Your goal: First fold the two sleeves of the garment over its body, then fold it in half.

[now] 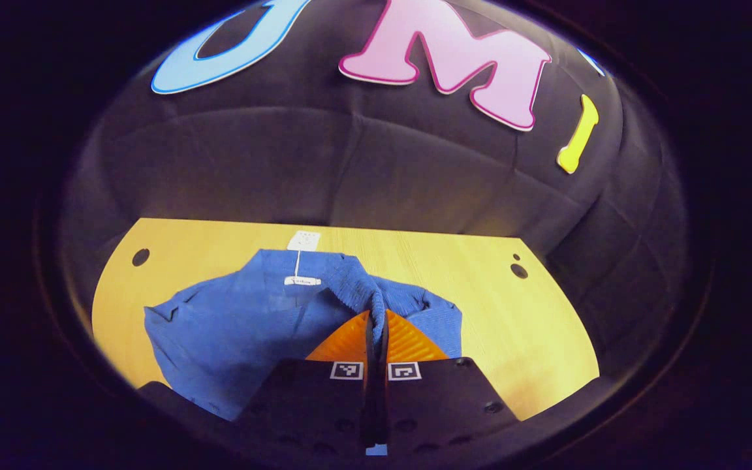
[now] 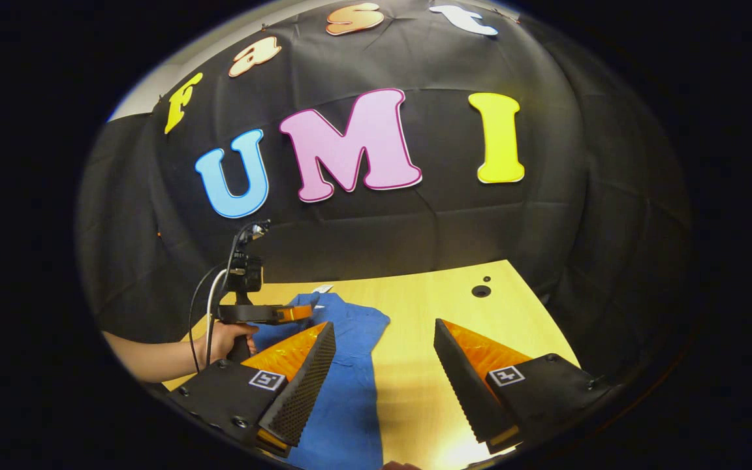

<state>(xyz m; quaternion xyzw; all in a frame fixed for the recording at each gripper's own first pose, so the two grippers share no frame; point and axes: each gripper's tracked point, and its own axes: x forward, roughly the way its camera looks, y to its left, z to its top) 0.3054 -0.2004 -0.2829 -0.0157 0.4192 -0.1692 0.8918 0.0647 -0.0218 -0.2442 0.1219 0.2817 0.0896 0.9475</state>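
Left gripper [image 1: 376,320] pinched a ridge of the blue garment [image 1: 245,320], apparently a sleeve, near the counter's [image 1: 532,326] far edge; right gripper [image 2: 382,365] hung wide above the counter.

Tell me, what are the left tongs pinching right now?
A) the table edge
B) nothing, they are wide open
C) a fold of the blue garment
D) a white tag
C: in the left gripper view the left tongs are closed on a raised ridge of the blue garment.
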